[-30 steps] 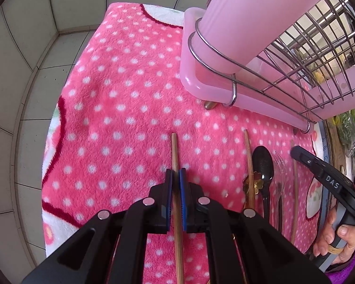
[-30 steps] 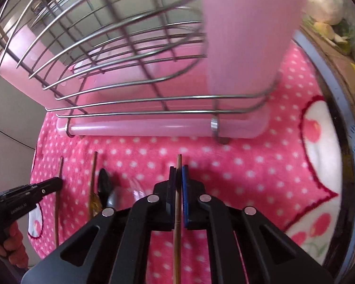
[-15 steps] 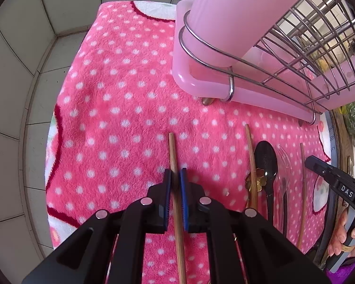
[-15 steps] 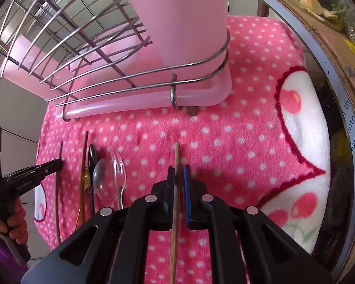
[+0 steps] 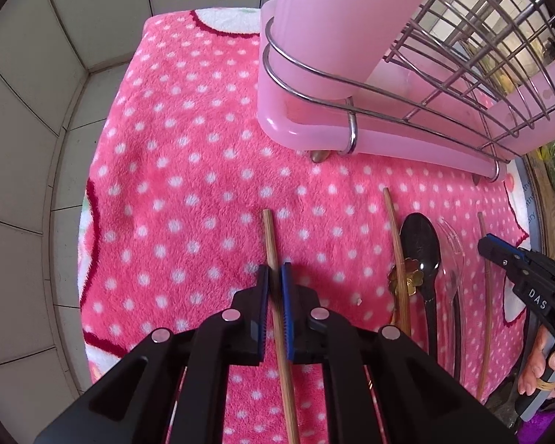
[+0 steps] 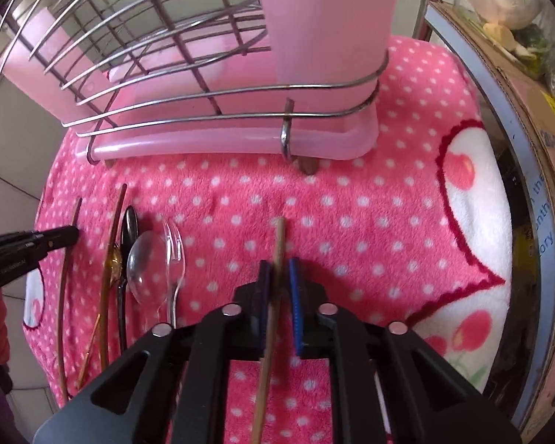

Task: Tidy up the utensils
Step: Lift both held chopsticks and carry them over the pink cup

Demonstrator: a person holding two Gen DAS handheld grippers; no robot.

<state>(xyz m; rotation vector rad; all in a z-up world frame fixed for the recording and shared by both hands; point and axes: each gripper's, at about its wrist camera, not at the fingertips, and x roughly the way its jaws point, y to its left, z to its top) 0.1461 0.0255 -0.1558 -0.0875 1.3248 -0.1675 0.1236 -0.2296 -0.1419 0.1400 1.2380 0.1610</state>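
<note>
Jaws of our left gripper (image 5: 273,273) pinch one stick (image 5: 272,244). Our right gripper (image 6: 279,270) pinches another stick (image 6: 278,240). Both sticks point down over the cloth (image 5: 185,185), so we think we can drop them into the pink cup (image 5: 333,18) in the rack (image 5: 462,74). We cannot see inside the cup. A black spoon (image 5: 420,236) lies on the cloth.

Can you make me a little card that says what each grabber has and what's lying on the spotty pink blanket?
Left gripper: shut on a wooden chopstick
Right gripper: jaws closing on the other chopstick
Lying on the blanket: black spoon, clear spoon, clear fork
Behind them: pink dish rack, wire frame around it
Blanket: pink, white dots
</note>
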